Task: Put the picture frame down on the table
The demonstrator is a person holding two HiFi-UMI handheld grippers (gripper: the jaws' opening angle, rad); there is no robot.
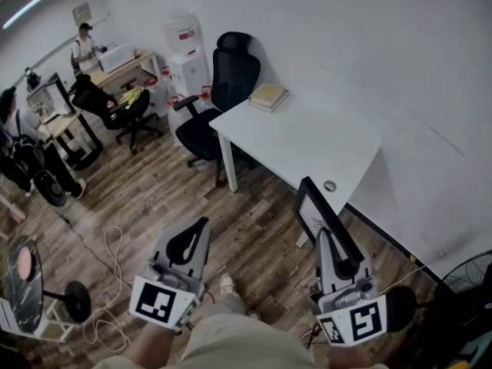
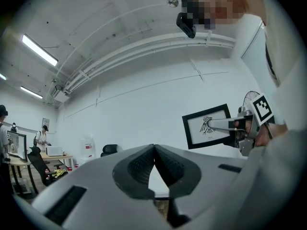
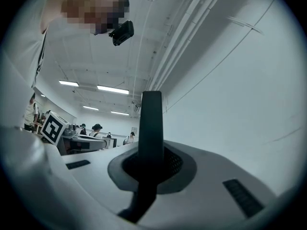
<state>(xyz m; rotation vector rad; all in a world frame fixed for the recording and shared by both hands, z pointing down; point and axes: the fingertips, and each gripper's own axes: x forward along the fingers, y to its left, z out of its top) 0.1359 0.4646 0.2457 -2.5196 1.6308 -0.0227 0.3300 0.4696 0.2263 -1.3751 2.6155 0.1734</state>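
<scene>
A black picture frame [image 1: 313,206] with a white print of a bird hangs in the air over the wooden floor, just short of the near corner of the white table [image 1: 300,141]. My right gripper [image 1: 326,238] is shut on its edge. In the right gripper view the frame [image 3: 151,123] stands edge-on between the pads. The left gripper view shows the frame [image 2: 207,126] face-on, held from the right. My left gripper [image 1: 200,227] hovers to the left of the frame, shut, with nothing between its pads [image 2: 144,164].
On the table's far corner lies a book [image 1: 269,97], and a small round cap [image 1: 330,185] sits near its front edge. Black office chairs [image 1: 219,91] stand left of the table. A floor fan [image 1: 470,271] is at the right. People work at desks at the far left.
</scene>
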